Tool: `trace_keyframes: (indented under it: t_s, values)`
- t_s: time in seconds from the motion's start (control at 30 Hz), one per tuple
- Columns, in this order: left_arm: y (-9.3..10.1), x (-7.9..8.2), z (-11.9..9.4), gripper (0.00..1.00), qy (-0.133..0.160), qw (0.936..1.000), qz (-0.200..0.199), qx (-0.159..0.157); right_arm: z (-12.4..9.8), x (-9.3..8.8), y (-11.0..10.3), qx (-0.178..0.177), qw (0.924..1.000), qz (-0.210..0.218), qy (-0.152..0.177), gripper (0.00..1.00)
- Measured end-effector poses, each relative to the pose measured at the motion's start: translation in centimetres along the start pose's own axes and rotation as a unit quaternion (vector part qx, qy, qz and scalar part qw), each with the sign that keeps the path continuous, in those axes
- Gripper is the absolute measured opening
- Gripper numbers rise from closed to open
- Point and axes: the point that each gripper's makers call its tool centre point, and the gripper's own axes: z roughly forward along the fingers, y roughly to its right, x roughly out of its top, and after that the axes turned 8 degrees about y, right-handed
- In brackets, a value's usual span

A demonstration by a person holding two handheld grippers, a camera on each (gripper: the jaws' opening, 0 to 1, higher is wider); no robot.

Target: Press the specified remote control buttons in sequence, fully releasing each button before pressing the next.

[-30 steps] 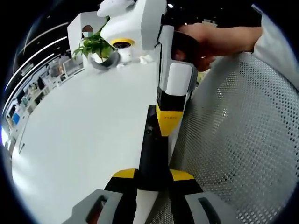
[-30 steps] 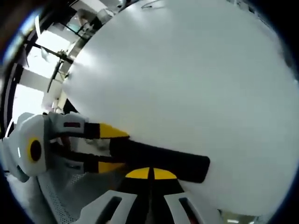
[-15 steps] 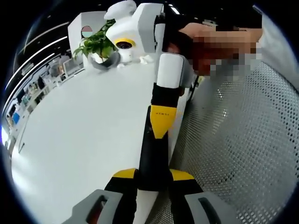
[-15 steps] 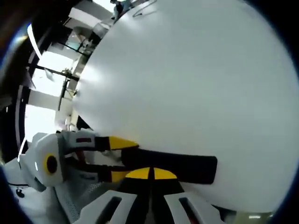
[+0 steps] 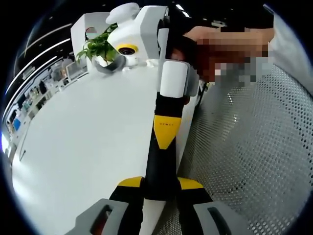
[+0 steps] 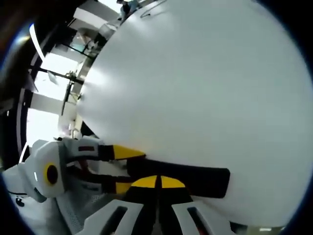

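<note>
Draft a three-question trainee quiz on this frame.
1. True or false: the left gripper clamps the remote.
2. What stands at the far end of the table? A) plant B) mug C) laptop
3. Fill in: the right gripper, tip at the remote, has its jaws ___.
Key: 1 true; 2 A; 3 shut.

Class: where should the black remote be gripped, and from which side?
At one short end, squeezing its two long sides, coming in along its length from the table edge. The remote is a slim, flat bar, so the left gripper leaves its face free.
</note>
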Motion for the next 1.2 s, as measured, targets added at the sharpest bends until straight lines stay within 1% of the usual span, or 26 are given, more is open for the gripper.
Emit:
trace_keyframes:
  t_s: [0.07,0.17,0.3,0.53,0.67,0.73,0.83,0.97,1.03,1.1,1.2]
  values:
    - [0.0,0.0,0.0,0.25,0.0,1.0,-0.001,0.0,0.0,0.0,0.0,0.001,1.0,0.002,0.0,0.0]
    - [0.0,0.0,0.0,0.25,0.002,1.0,-0.002,0.0,0.0,0.0,0.2,0.007,0.9997,0.022,0.004,0.0]
    - [0.0,0.0,0.0,0.25,0.003,1.0,-0.002,0.001,0.0,0.1,0.1,0.009,0.9993,0.034,0.009,0.0]
    - [0.1,0.0,0.0,0.25,0.004,0.9999,0.012,-0.002,0.1,0.4,0.1,-0.001,0.9994,0.031,0.014,0.0]
    - [0.1,0.0,-0.1,0.24,0.004,0.9999,0.012,-0.003,0.2,0.5,0.3,-0.005,0.9985,0.052,0.018,0.0]
    - [0.1,0.0,-0.1,0.24,0.004,0.9999,0.013,-0.003,0.2,0.5,0.3,-0.004,0.9983,0.057,0.016,0.0]
    - [0.1,0.0,-0.1,0.25,0.003,0.9999,0.015,-0.001,0.1,0.4,0.2,0.005,0.9984,0.053,0.017,0.0]
    - [0.1,-0.1,0.0,0.25,0.002,0.9998,0.018,-0.002,0.0,0.5,0.2,0.016,0.9958,0.088,0.016,0.0]
    - [0.1,-0.1,0.0,0.25,0.002,0.9999,0.017,-0.001,-0.1,0.5,0.1,0.016,0.996,0.087,0.016,0.0]
    - [0.1,0.0,-0.1,0.25,0.002,0.9998,0.018,-0.001,-0.1,0.7,-0.2,0.016,0.997,0.072,0.023,0.0]
    - [0.1,0.0,-0.1,0.25,0.002,0.9999,0.016,-0.001,-0.1,0.8,-1.0,0.036,0.997,0.064,0.026,0.0]
